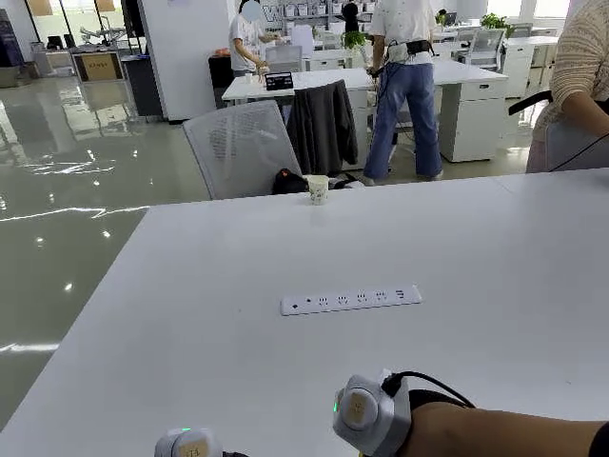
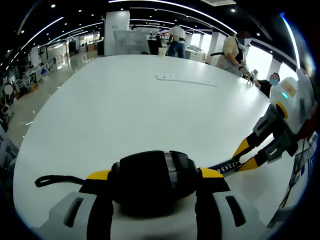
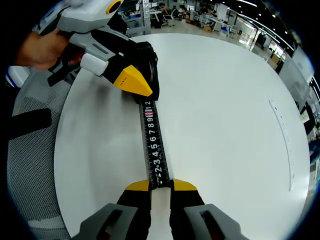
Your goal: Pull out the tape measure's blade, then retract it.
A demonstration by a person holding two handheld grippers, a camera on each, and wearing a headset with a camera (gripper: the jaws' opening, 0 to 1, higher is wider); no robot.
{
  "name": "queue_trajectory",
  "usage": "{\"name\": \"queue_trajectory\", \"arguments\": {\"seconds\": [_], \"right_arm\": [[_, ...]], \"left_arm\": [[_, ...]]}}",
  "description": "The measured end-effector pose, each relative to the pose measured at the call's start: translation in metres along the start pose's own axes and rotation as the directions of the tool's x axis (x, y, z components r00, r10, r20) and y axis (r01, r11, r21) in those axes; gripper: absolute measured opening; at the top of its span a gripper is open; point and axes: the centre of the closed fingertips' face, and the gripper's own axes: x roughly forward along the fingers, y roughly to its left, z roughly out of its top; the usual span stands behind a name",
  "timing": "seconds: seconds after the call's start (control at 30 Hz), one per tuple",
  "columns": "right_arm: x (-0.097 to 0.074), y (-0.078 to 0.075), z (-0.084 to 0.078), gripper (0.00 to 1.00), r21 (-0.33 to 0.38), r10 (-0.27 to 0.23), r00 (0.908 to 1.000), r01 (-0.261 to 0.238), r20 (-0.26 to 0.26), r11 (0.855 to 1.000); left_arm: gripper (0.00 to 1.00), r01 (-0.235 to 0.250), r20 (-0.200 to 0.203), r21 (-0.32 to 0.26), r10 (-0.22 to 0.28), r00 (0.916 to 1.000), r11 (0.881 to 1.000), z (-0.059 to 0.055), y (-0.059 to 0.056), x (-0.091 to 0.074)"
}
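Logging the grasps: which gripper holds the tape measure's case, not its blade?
The left gripper: its fingers clamp the black case, while the right gripper pinches the end of the blade.

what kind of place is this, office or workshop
Most likely an open-plan office: rows of white desks with people standing at them, a mesh office chair behind the big white table, and a power strip lying on it.

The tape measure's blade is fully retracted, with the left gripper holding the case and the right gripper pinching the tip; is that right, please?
No: the right gripper view shows the blade pulled out, from the case to the right gripper.
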Motion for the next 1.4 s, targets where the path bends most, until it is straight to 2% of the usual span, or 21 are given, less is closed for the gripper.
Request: {"name": "queue_trajectory", "arguments": {"seconds": [0.2, 0.63, 1.4], "right_arm": [[0.001, 0.001, 0.004, 0.1, 0.007, -0.003, 0.9999, 0.003, 0.011, 1.0], [0.005, 0.002, 0.011, 0.1, 0.012, -0.001, 1.0, 0.001, -0.003, 1.0], [0.009, 0.004, 0.024, 0.11, 0.018, -0.004, 0.9998, 0.003, 0.018, 1.0]], "left_arm": [[0.62, -0.001, 0.0, -0.001, 0.001, 1.0, 1.0, 0.0, 0.001, 0.0], [0.62, 0.002, -0.009, 0.003, -0.002, 1.0, 1.0, -0.002, 0.001, 0.0], [0.62, 0.004, -0.016, 0.002, -0.004, 0.9999, 1.0, -0.001, 0.0, 0.0]]}}
